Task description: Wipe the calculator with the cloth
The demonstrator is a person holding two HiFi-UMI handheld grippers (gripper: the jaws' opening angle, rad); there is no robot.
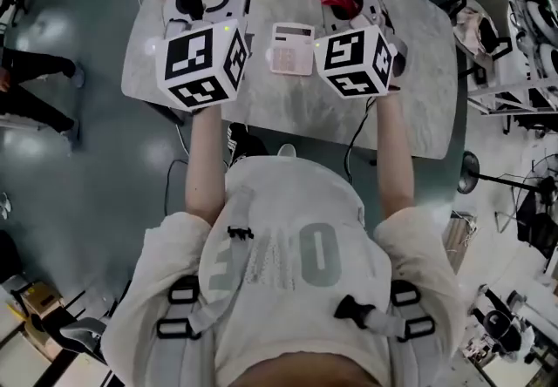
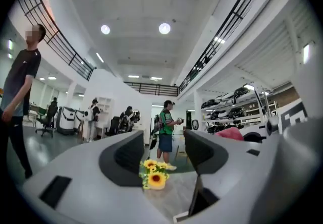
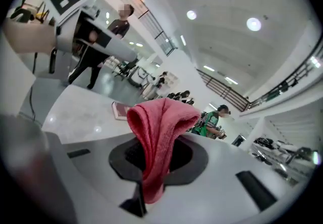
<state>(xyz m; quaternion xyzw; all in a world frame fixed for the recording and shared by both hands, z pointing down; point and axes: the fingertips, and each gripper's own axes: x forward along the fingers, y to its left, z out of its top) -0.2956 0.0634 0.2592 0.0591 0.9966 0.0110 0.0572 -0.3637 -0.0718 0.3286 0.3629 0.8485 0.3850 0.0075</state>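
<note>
Calculator (image 1: 292,48): lay flat on surface (image 1: 418,80), seen between the two tools. Judged rigid, light and prone to sliding, so best steadied by its side edges.
Cloth (image 3: 160,122): soft, limp, clamped in right tool (image 3: 159,160).
Left tool (image 2: 164,150): jaws stood apart, holding nothing.

Nubby red cloth (image 3: 157,137); glossy marbled table (image 1: 418,98); smooth plastic calculator (image 1: 292,49).

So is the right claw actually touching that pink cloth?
Touching. In the right gripper view, the right gripper has its jaws closed on the pink cloth, which hangs between them.
</note>
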